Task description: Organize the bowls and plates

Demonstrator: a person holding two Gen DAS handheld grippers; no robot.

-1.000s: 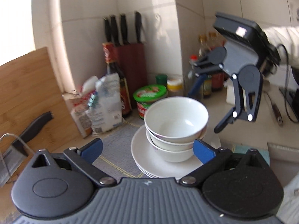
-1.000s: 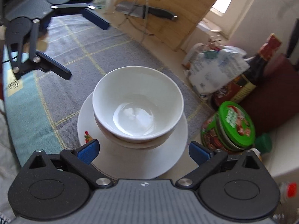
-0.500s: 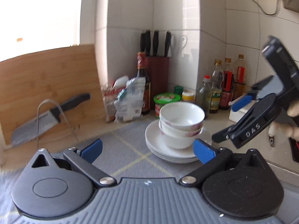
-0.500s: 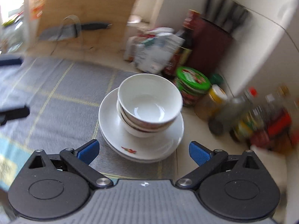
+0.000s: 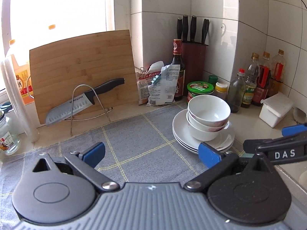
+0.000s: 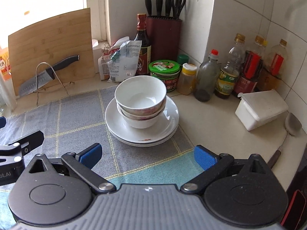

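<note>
A stack of white bowls [image 5: 208,115] [image 6: 141,100] sits nested on a stack of white plates [image 5: 181,132] [image 6: 115,122], at the right edge of a grey checked mat [image 5: 138,141] [image 6: 76,118]. My left gripper [image 5: 151,155] is open and empty, well back from the stack and to its left. My right gripper [image 6: 146,156] is open and empty, in front of the stack and apart from it. The right gripper also shows at the right edge of the left wrist view [image 5: 278,145].
A bamboo cutting board [image 5: 82,69] with a knife [image 5: 82,99] on a wire rack leans at the back left. A knife block [image 6: 164,36], sauce bottles [image 6: 228,72], jars [image 6: 165,74] and a white lidded box [image 6: 261,109] crowd the corner behind the stack. A spoon [image 6: 287,132] lies at right.
Both grippers have pulled back and away from the bowl stack, which now looks smaller and farther. The bowls and plates have not moved.
</note>
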